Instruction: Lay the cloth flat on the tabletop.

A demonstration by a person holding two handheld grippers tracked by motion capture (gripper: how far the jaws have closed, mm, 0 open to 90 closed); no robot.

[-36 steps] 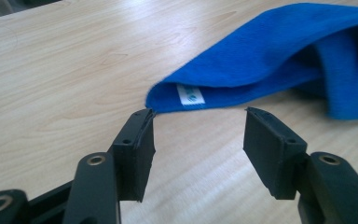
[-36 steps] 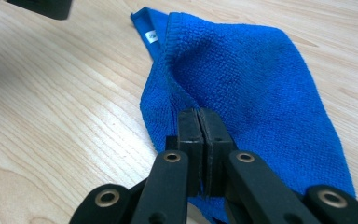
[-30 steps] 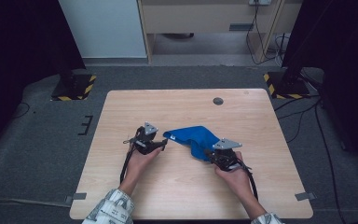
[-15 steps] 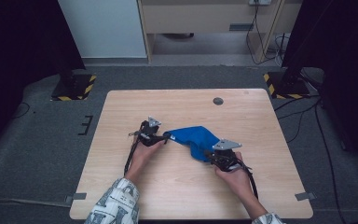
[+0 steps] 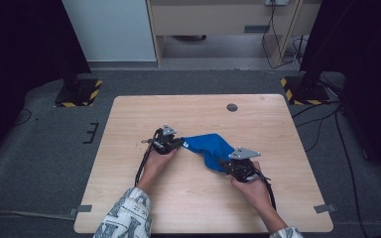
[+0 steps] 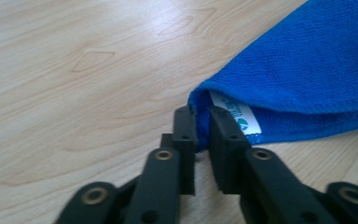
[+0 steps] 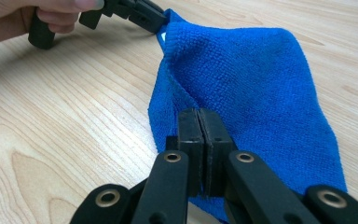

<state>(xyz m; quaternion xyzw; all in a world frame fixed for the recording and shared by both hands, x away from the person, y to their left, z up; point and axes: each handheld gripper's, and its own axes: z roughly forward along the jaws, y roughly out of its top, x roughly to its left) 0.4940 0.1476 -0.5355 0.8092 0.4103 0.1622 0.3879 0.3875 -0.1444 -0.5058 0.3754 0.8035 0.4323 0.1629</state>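
- Pale wooden table (image 5: 129, 198) stands on grey carpet, with a small dark round cap (image 5: 232, 107) set into its top near the far edge and two yellow-and-black striped stand bases on the floor beyond its far corners
- Blue microfibre cloth (image 5: 209, 147) lies bunched at the middle of the table, stretched slantwise from the person's left toward the near right
- Left gripper (image 6: 203, 128), held low over the table left of centre, has just been closing its jaws; in the left gripper view the pads pinch the cloth's pointed corner, where a white sewn-in label (image 6: 235, 114) shows just beside the right pad
- Right gripper (image 7: 198, 122) sits right of centre, nearer the table's near edge, its jaws clamped together on the cloth's near end; the right gripper view shows the blue fabric running away from the pads toward the left gripper at the cloth's far tip
- Person's forearms come in over the near edge, the left in a patterned sleeve (image 5: 129, 218), each hand wrapped around its gripper's body
- Black cable (image 5: 141, 166) trails from the left gripper back along the left forearm toward the near edge
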